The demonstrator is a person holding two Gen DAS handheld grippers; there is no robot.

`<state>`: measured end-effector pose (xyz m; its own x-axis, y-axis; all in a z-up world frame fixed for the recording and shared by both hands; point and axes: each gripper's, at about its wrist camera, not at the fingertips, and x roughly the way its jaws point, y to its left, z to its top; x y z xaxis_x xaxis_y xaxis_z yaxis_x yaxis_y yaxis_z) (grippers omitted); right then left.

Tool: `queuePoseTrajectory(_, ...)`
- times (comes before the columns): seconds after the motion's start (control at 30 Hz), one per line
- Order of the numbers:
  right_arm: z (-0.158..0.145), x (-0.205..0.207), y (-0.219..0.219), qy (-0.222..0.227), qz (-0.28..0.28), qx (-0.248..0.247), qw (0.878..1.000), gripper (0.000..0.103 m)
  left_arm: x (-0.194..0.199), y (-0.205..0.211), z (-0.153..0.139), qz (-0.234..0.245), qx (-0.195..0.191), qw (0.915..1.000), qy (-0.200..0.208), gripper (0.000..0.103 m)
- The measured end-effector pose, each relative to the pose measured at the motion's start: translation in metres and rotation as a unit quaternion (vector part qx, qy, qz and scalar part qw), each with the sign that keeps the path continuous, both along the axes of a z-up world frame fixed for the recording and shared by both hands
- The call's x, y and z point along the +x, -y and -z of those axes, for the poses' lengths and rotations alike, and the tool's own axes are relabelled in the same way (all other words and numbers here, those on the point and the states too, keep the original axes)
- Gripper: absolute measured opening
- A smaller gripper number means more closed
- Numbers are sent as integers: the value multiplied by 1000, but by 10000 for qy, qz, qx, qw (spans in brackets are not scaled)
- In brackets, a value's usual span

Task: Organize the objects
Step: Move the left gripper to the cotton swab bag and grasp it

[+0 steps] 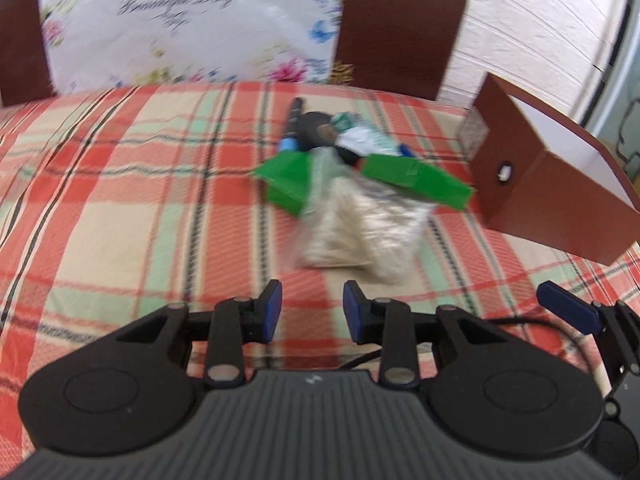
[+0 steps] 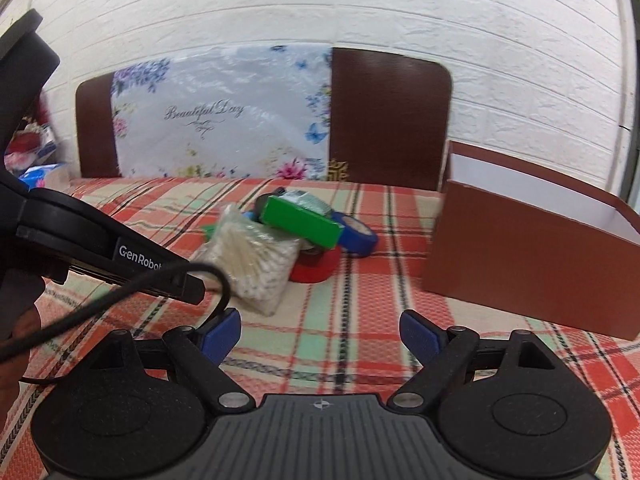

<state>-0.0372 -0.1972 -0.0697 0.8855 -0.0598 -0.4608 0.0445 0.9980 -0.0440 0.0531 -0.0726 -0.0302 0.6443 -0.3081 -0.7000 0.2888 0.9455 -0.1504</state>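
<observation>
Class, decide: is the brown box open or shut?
Open: the brown box has no lid on top, and its white inner wall shows.

Red-plaid tablecloth (image 2: 360,344), green box (image 2: 300,222), brown carton (image 2: 520,264)

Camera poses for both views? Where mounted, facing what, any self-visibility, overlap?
Left wrist: on the left gripper, facing across the plaid table at the pile; the right gripper's fingertip shows at right.
Right wrist: on the right gripper, facing the same way; the left gripper's body shows at left.
Shared: bag of swabs, green box, brown box, chair.
</observation>
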Motion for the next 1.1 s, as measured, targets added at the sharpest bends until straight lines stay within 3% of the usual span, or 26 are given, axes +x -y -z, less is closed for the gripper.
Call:
queuePoseTrajectory(0.17, 1, 11, -16, -85, -234, -128, 9996, 85, 13, -20, 6, -119, -161, 9998, -60, 36)
queuePoseTrajectory(0.3, 4, 27, -22, -107, -394, -214, 9989, 82, 28, -27, 1, -103, -367, 9992, 87, 50)
queuePoseTrajectory(0.43, 14, 47, -20, -397, -520, -368, 9972, 78, 45, -27, -3, 11, -541, 9984, 192, 56)
queuePoseTrajectory(0.57, 19, 55, -7, -564, -631, -103, 9964, 75, 61, -22, 0, 271, -705, 9971, 120, 60)
queuePoseTrajectory(0.63, 16, 58, -2, -458, -759, 210, 9958, 73, 65, -20, 3, 431, -833, 9956, 56, 60)
queuePoseTrajectory(0.73, 15, 64, -3, -274, -845, 250, 9957, 71, 68, -16, 9, 636, -1029, 9927, -33, 60)
queuePoseTrajectory(0.8, 17, 74, -2, -409, -934, 331, 9942, 58, 70, -14, 15, 708, -1146, 9905, -261, 54)
queuePoseTrajectory(0.83, 18, 82, 0, -526, -960, 419, 9931, 55, 70, -14, 18, 719, -1228, 9892, -363, 52)
queuePoseTrajectory(0.9, 18, 84, 2, -580, -938, 470, 9928, 55, 69, -13, 19, 826, -1379, 9860, -451, 36)
queuePoseTrajectory(1.1, 14, 73, 2, -617, -805, 491, 9936, 48, 56, 10, 8, 1202, -949, 9875, -368, 31)
